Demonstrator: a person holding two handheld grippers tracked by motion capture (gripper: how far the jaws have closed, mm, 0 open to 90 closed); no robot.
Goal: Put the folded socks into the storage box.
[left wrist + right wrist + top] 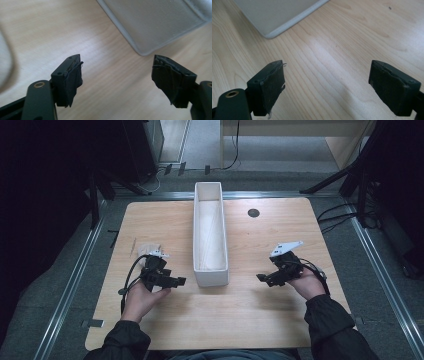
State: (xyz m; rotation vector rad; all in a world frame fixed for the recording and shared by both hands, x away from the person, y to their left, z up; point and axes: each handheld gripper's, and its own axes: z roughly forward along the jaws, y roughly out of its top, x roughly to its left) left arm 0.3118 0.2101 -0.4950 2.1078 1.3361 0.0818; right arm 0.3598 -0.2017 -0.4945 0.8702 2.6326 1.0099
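White tray (210, 270) — between two open grippers

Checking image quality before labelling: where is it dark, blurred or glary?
High view: the table is evenly lit, surroundings nearly black. Left gripper view: the bin is soft, with a blurred pale shape at the left edge. Right gripper view: wood grain sharp, a mild bright patch between the open jaws.
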